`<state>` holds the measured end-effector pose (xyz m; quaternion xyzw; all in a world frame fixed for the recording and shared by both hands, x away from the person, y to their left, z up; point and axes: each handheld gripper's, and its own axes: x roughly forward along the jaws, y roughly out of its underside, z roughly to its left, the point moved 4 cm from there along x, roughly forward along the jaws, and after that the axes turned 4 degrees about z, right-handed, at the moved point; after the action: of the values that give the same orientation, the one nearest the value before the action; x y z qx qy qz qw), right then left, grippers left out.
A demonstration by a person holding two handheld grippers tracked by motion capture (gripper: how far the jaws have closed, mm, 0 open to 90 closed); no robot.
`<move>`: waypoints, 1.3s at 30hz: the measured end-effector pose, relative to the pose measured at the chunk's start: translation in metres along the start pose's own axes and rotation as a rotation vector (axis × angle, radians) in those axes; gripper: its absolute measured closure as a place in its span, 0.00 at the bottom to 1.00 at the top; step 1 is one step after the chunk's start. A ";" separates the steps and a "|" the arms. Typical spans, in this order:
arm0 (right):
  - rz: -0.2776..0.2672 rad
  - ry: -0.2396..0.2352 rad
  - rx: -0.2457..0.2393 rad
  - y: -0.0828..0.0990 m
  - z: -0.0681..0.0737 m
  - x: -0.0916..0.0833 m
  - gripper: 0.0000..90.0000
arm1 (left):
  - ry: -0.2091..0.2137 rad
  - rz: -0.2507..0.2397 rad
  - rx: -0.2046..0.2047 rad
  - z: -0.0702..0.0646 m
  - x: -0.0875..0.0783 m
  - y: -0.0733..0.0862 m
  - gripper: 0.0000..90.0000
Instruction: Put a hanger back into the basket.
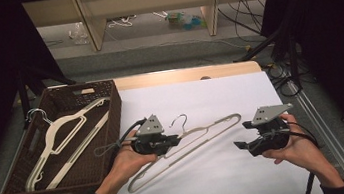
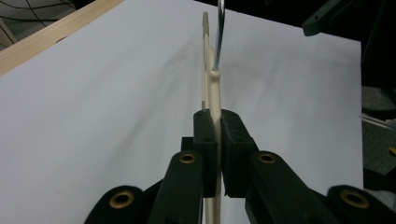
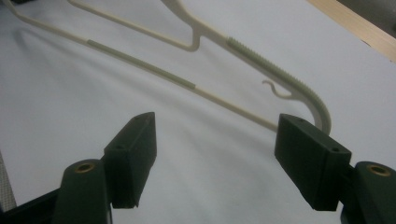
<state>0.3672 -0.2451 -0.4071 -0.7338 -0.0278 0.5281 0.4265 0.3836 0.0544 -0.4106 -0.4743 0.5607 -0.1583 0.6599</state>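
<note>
Nearest the person, the left gripper (image 1: 173,141) is clamped tight on a cream plastic hanger (image 1: 200,134), its two black jaws pinching the flat body just below the neck. In the left gripper view the hanger (image 2: 214,93) is seen edge-on, a thin pale strip rising between the pads with the metal hook (image 2: 219,32) standing up from its top. The right gripper (image 1: 241,144) sits close to the hanger's right-hand end with its jaws spread wide and nothing between them; in the right gripper view its right jaw stands just in front of the curved shoulder end.

The hanger lies over the white sheet (image 1: 220,95) that covers the table, slanting from lower left up to the right. It is slim and one colour, with a thin bottom bar, a ribbed non-slip stretch along the shoulder (image 3: 261,60), a small notch hook (image 3: 275,91) under that shoulder, and a silver wire hook (image 1: 180,121) at the top.

Farther left, a dark brown woven basket (image 1: 109,92) rests at the table's edge, and it holds a second cream hanger (image 1: 59,134) of the same kind, lying aslant inside with its own metal hook near the basket's left rim.

Beyond the table are a grey floor (image 1: 153,44) with loose cables.
</note>
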 end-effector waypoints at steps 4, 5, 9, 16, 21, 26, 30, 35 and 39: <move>-0.013 -0.007 0.011 0.000 0.000 -0.001 0.30 | 0.021 -0.042 -0.071 0.004 -0.015 -0.002 0.95; -0.025 -0.007 0.014 0.000 -0.001 -0.002 0.29 | 0.026 -0.055 -0.093 0.004 -0.019 -0.002 0.95; -0.063 0.001 0.038 0.002 -0.003 -0.001 0.24 | 0.026 -0.090 -0.129 0.007 -0.038 -0.004 0.95; -0.084 0.005 0.057 0.002 -0.002 -0.002 0.18 | 0.028 -0.146 -0.174 0.011 -0.063 -0.008 0.95; -0.081 -0.004 0.055 0.003 -0.001 -0.001 0.18 | 0.026 -0.166 -0.217 0.016 -0.079 -0.011 0.95; -0.073 -0.007 0.058 0.004 -0.001 0.001 0.18 | 0.021 -0.178 -0.257 0.023 -0.102 -0.015 0.95; -0.069 -0.009 0.063 0.005 -0.001 0.001 0.19 | 0.019 -0.198 -0.284 0.028 -0.119 -0.017 0.95; -0.069 -0.007 0.061 0.005 -0.002 0.001 0.19 | 0.013 -0.219 -0.296 0.038 -0.140 -0.018 0.95; -0.064 -0.009 0.068 0.007 -0.002 0.001 0.19 | -0.009 -0.226 -0.314 0.045 -0.156 -0.016 0.95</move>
<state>0.3660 -0.2500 -0.4120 -0.7153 -0.0351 0.5179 0.4679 0.3785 0.1821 -0.3091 -0.6320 0.5188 -0.1401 0.5584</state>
